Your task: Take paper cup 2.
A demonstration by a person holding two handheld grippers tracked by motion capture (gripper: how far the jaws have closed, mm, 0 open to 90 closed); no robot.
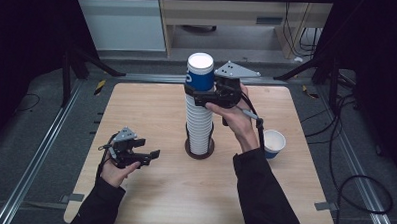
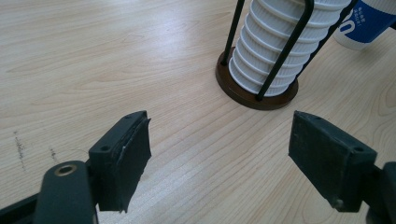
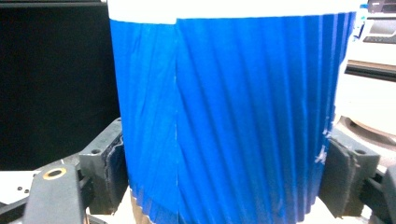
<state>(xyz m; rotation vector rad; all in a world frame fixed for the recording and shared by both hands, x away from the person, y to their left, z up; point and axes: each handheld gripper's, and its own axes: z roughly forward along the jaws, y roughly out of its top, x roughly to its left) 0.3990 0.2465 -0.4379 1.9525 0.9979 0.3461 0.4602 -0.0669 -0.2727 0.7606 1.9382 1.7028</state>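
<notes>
We have the right gripper clamped on the blue cup, the top one of the cup stack in the wire holder mid-counter. In the right gripper view both pads press the blue cup's ribbed wall low down, left pad near the seam; the wall looks barely creased.

Left gripper hangs near the counter at front left, jaws half apart, holding nothing. Its own view looks at the holder base and the lower cups.

Our read: step is pulling the top cup off.
- Lift straight up along the stack axis; any tilt likely drags the next cup along or racks the holder rods.
- Keep squeeze light, since paper walls will probably ovalise and jam on the cup below.
- If the stack rises too, we pin the lower cups or base with the left gripper.
- The spare cup stands well apart at right; set down beside it, clear of it.
</notes>
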